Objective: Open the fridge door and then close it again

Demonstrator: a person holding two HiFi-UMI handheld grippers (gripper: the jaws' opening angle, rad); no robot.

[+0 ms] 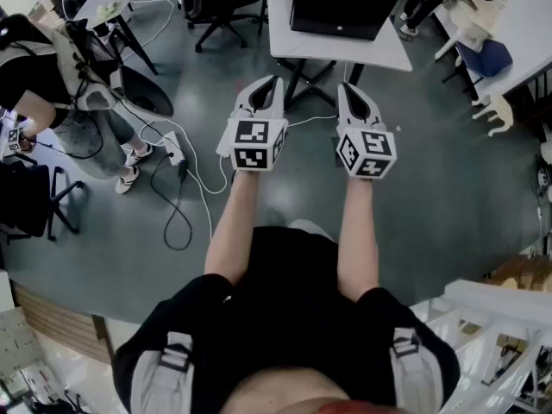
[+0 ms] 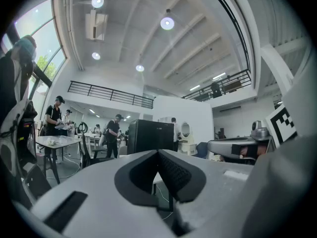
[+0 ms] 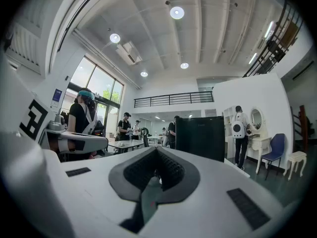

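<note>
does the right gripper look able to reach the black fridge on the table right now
Probably not yet. The right gripper hangs level over the floor, short of the white table that bears the black fridge. Nothing stands between them, so a step forward should do it.

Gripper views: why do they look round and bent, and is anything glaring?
Left gripper view: the wide-angle lens bends the ceiling and blacks out the corners, and a ceiling lamp glares. Right gripper view: same bending, with pale, bright windows. Head view: even light, edges bowed.
</note>
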